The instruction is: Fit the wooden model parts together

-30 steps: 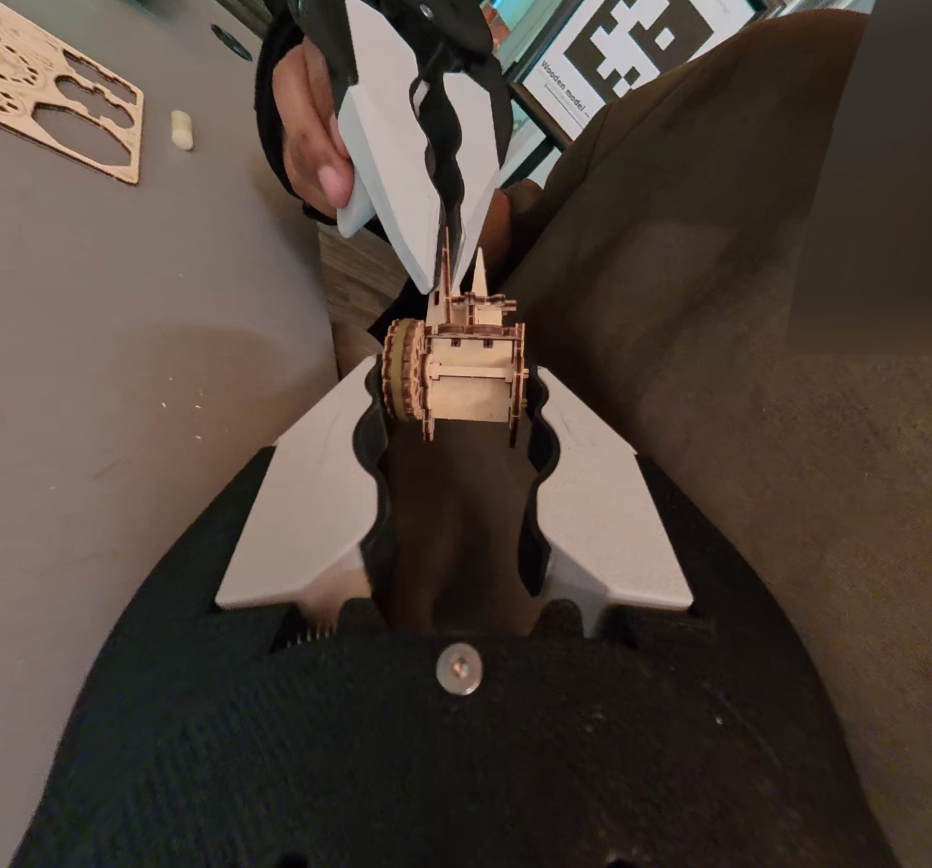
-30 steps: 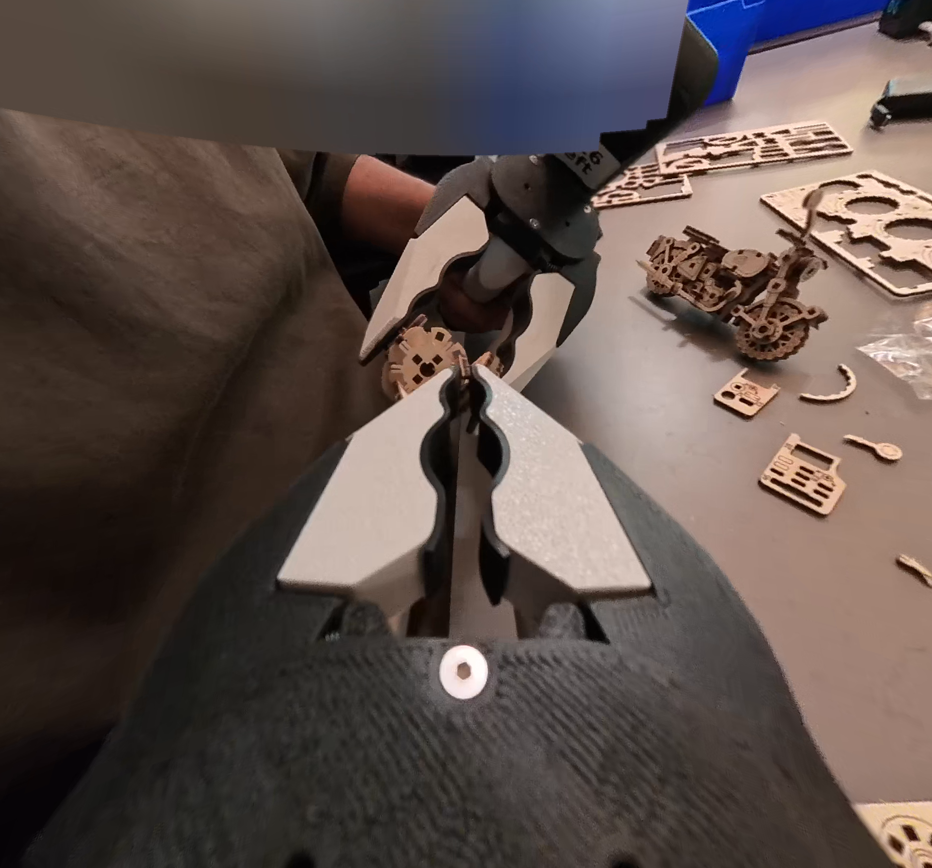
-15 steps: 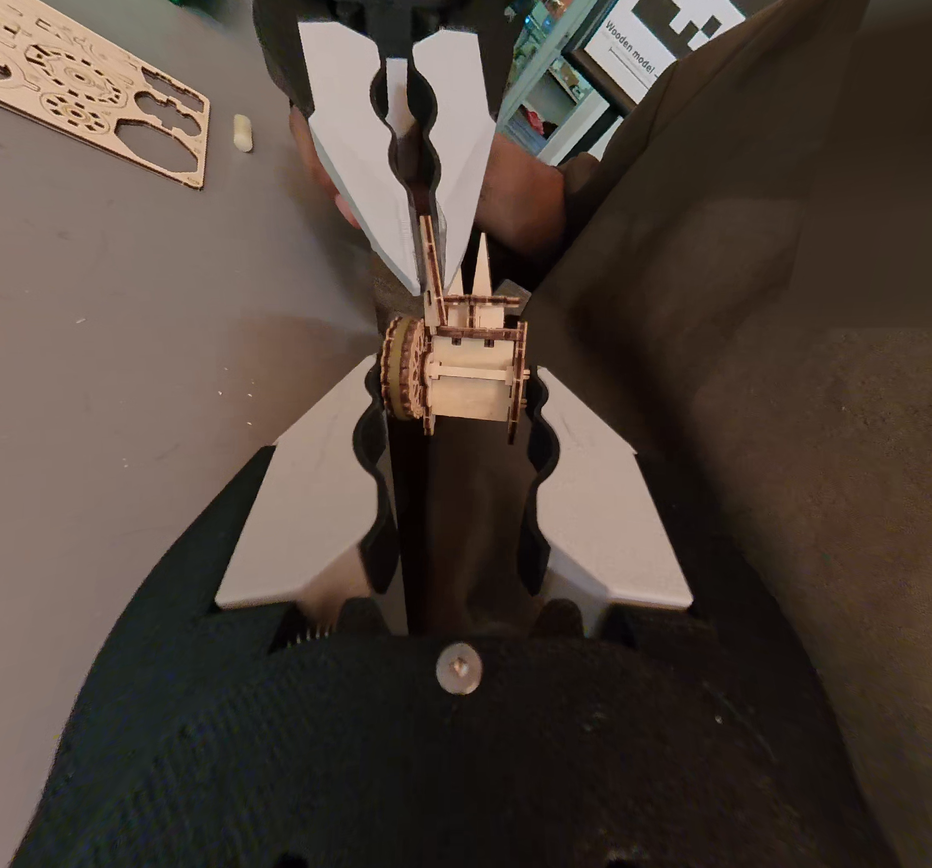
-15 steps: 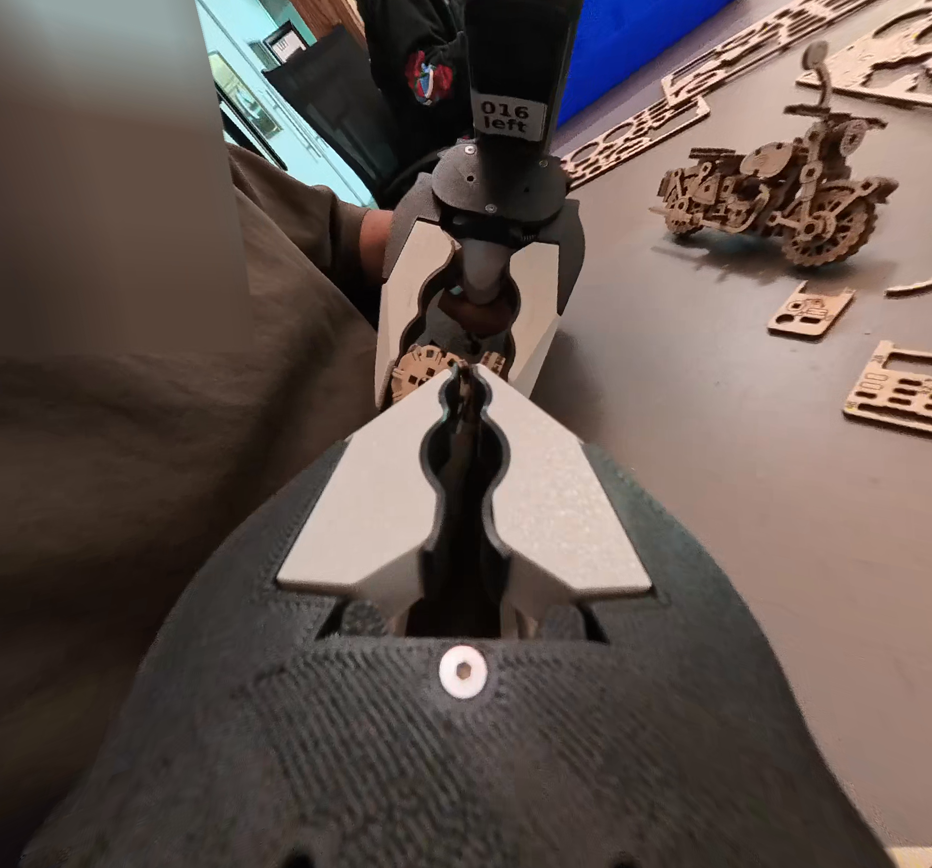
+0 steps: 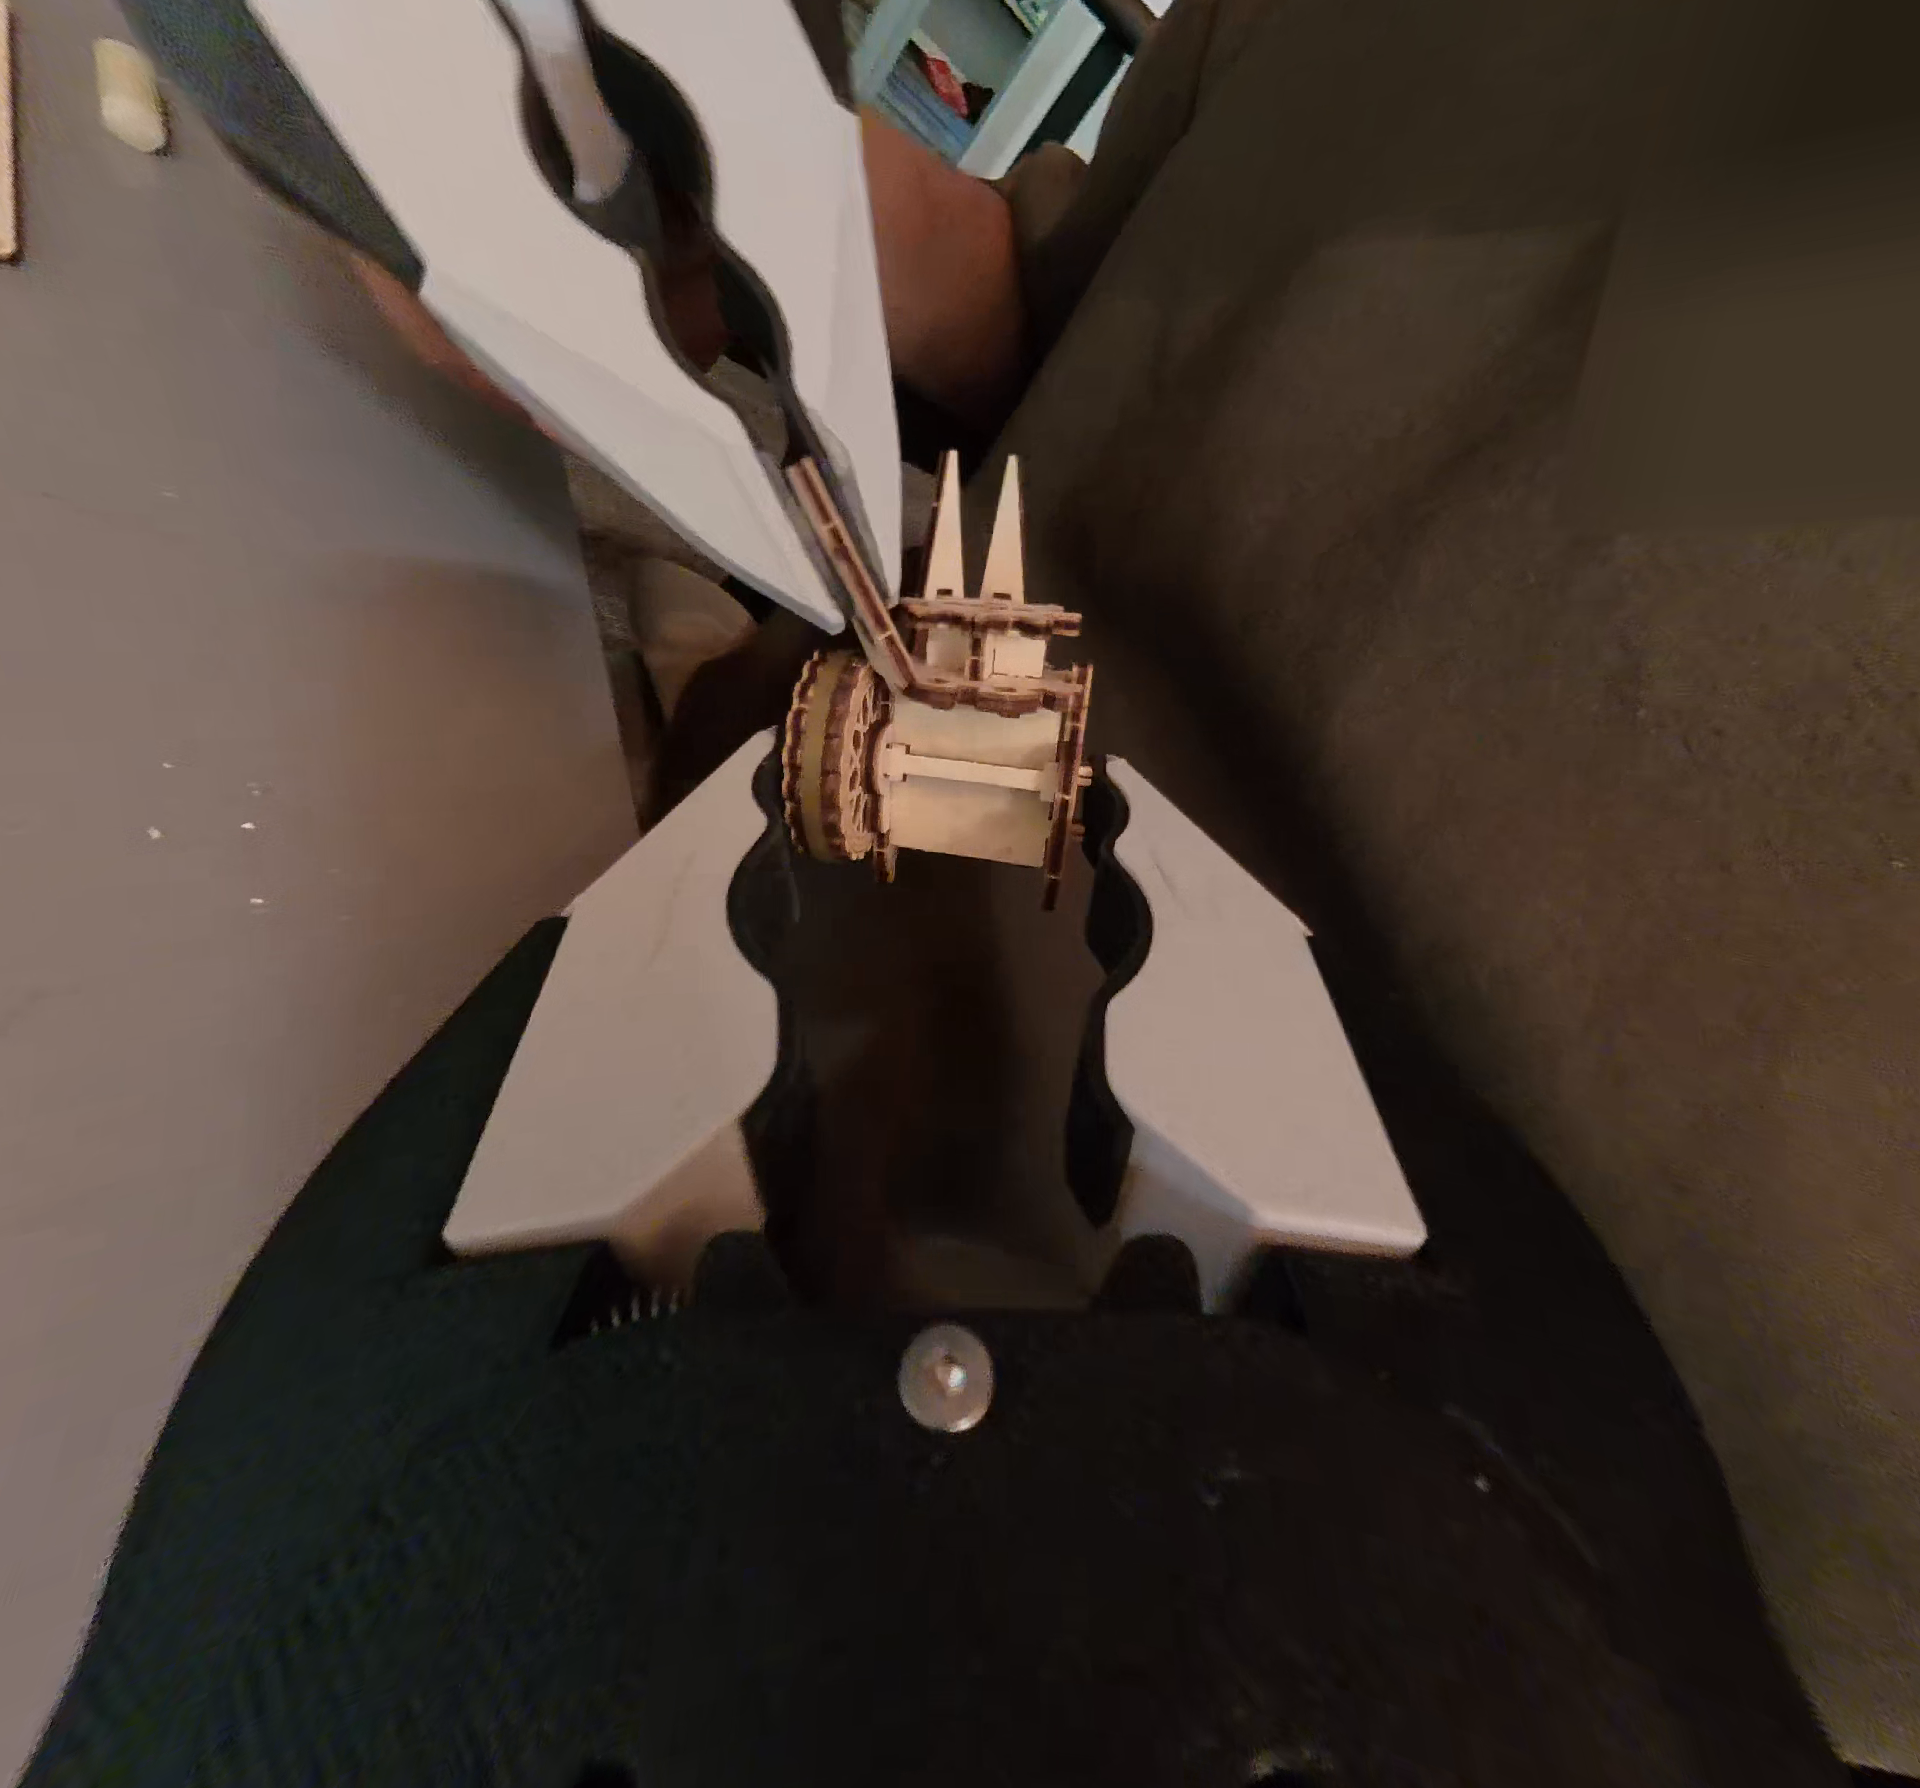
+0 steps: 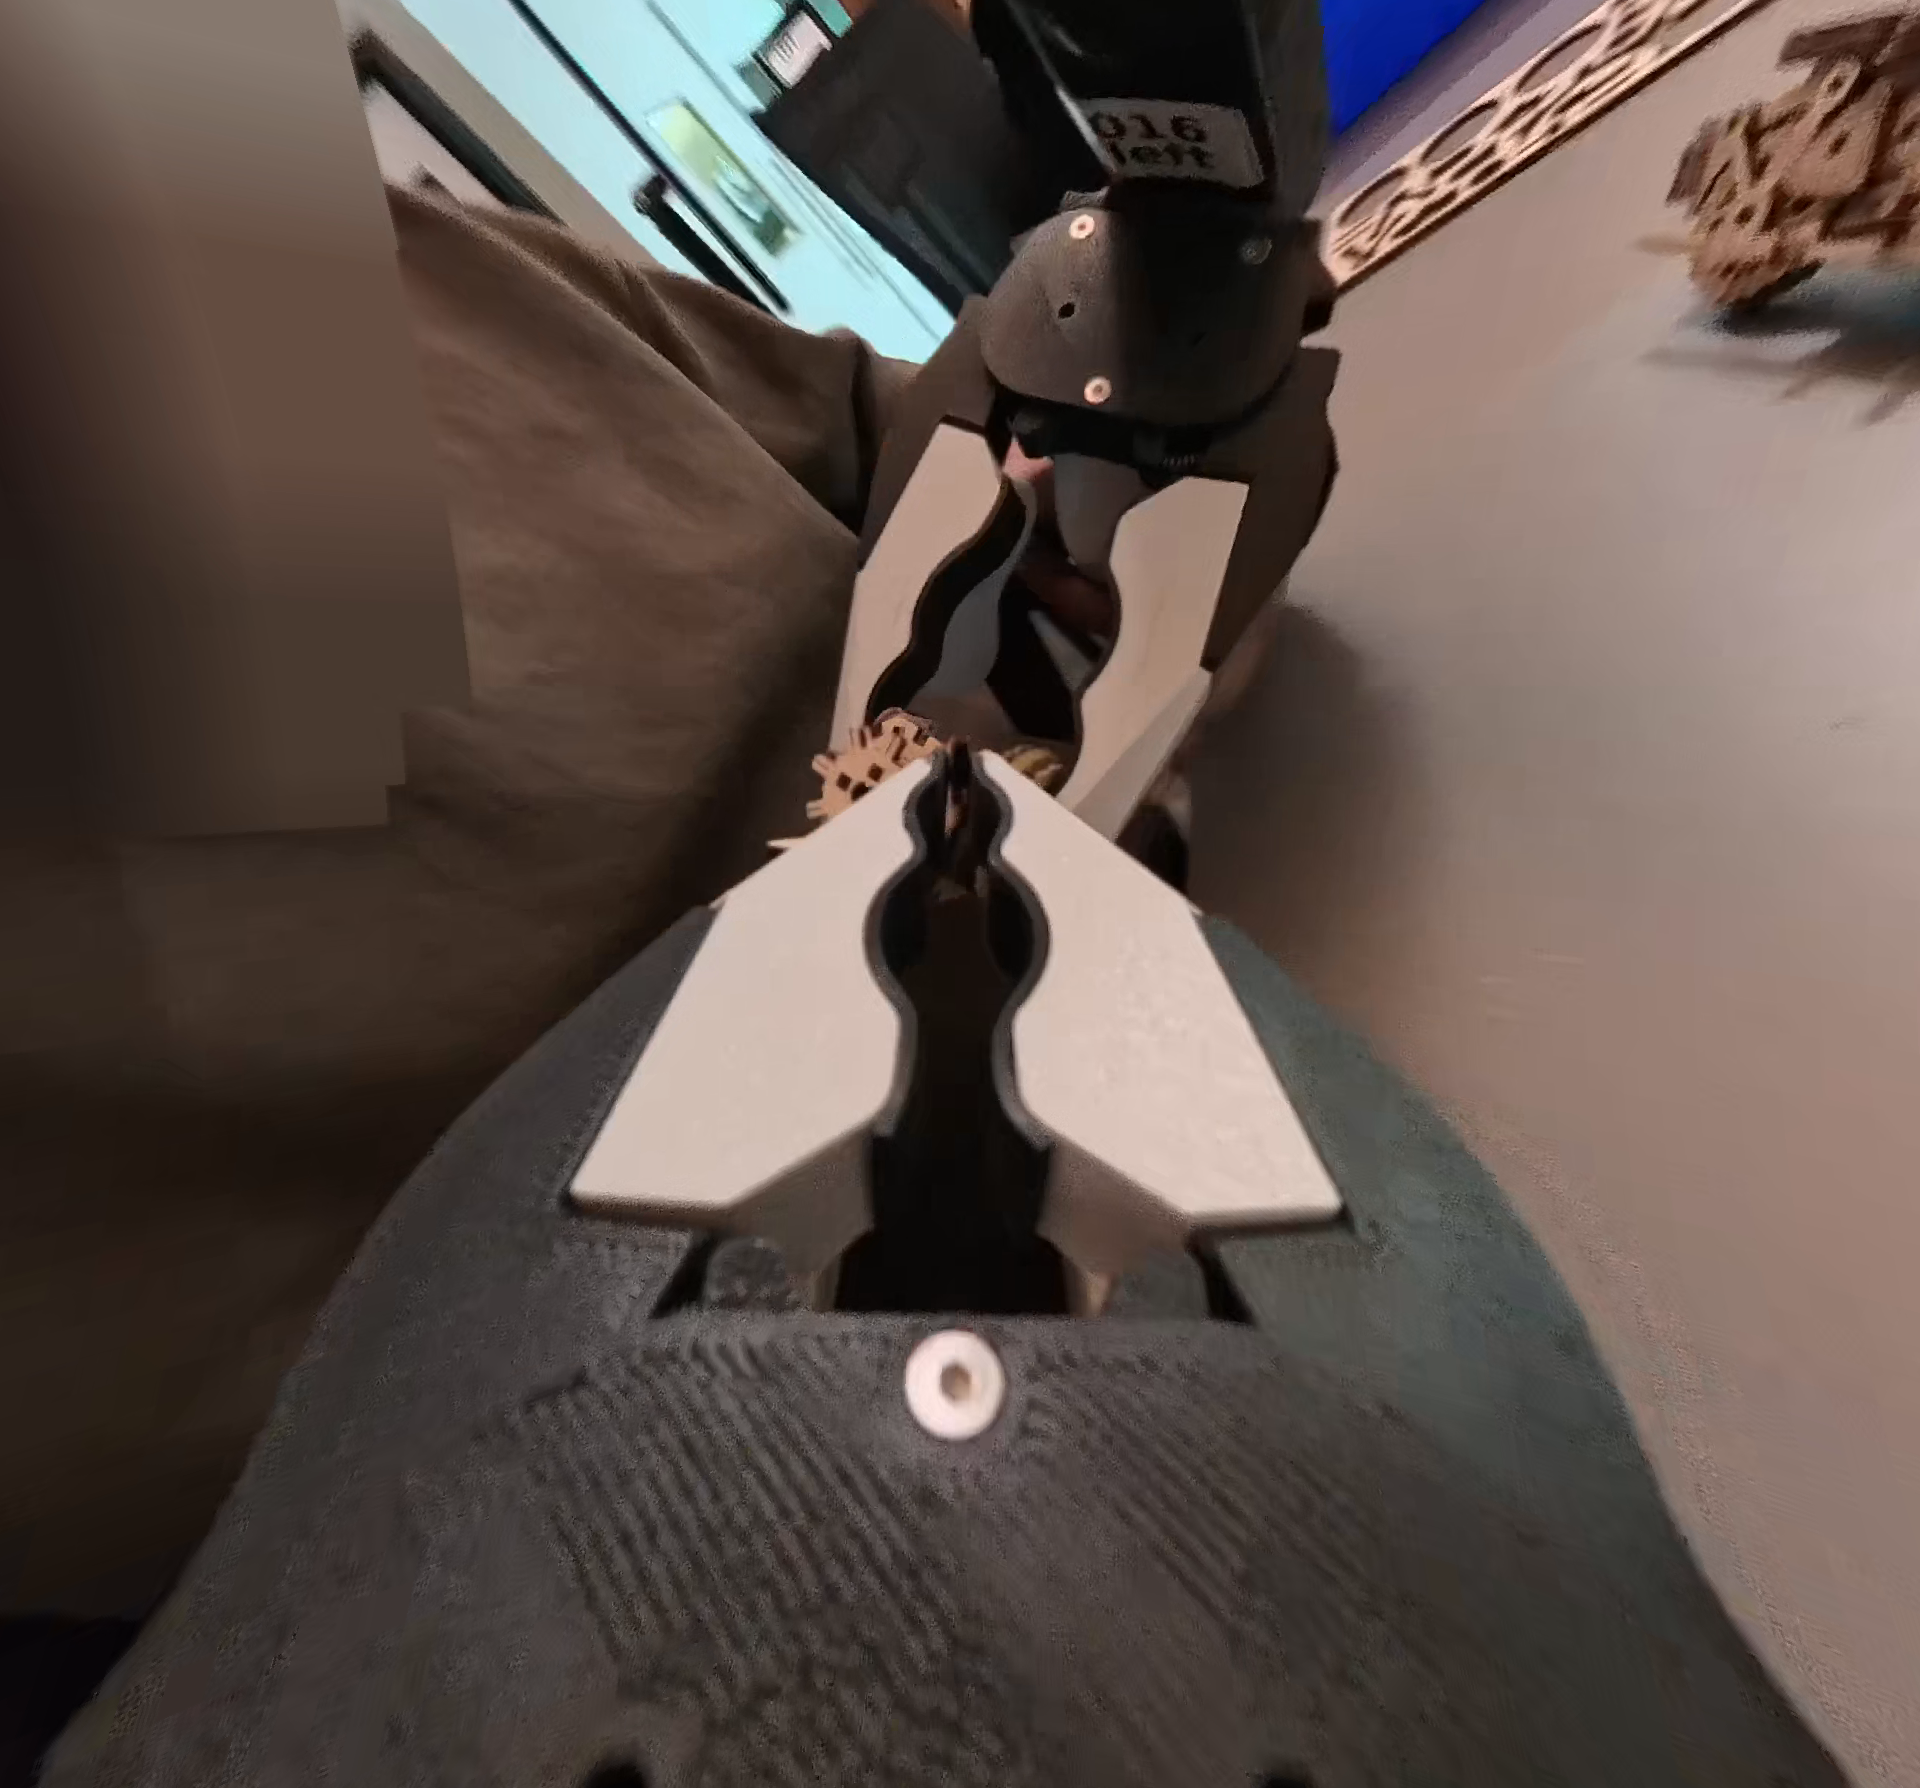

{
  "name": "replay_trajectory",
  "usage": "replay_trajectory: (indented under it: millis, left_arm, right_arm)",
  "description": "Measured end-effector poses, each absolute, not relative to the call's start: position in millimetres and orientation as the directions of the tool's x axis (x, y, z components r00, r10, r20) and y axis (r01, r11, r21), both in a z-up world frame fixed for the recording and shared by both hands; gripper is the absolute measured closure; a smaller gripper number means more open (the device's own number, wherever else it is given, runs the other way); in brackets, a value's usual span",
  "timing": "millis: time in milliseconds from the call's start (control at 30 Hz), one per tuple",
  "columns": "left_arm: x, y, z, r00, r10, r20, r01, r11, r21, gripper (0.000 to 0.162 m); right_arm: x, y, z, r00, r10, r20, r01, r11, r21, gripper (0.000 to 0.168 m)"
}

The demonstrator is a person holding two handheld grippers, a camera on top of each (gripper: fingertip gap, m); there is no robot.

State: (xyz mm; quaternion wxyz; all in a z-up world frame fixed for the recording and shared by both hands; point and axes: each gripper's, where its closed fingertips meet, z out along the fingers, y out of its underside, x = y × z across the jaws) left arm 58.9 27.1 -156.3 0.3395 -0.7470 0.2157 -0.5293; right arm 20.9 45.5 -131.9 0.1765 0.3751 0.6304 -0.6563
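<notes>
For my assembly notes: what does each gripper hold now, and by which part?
The left gripper clamps the wooden subassembly by its two sides, gear wheel side and opposite end plate. The right gripper pinches a thin flat wooden piece by its upper length.

Your wooden sub-assembly [image 5: 961, 767]: pale boxy body, dark-toothed gear wheel on left side, 2 pointed prongs sticking up on top, held in air off table. Your flat wooden strip [image 5: 847, 585]: notched edge, tilted, lower end touching sub-assembly's top-left corner beside gear.
</notes>
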Motion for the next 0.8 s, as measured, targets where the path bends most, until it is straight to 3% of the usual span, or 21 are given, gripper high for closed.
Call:
replay_trajectory:
  millis: [67,367,600,800]
  left_arm:
    - [60,26,-158,0.347,-0.687,0.639,0.023,-0.675,-0.738,0.109]
    - [51,31,-155,0.37,-0.678,0.635,0.054,-0.667,-0.743,0.109]
    - [46,33,-155,0.377,-0.657,0.653,0.077,-0.68,-0.729,0.109]
    - [49,32,-163,0.397,-0.65,0.648,0.04,-0.694,-0.719,0.109]
  right_arm:
    - [22,44,-133,-0.603,0.174,-0.778,0.76,-0.171,-0.627,0.166]
    - [17,54,-128,-0.634,0.19,-0.75,0.72,-0.211,-0.661,0.166]
    - [12,56,-125,-0.746,0.356,-0.563,0.552,-0.142,-0.822,0.167]
    - [14,54,-131,-0.767,0.408,-0.495,0.516,-0.065,-0.854,0.167]
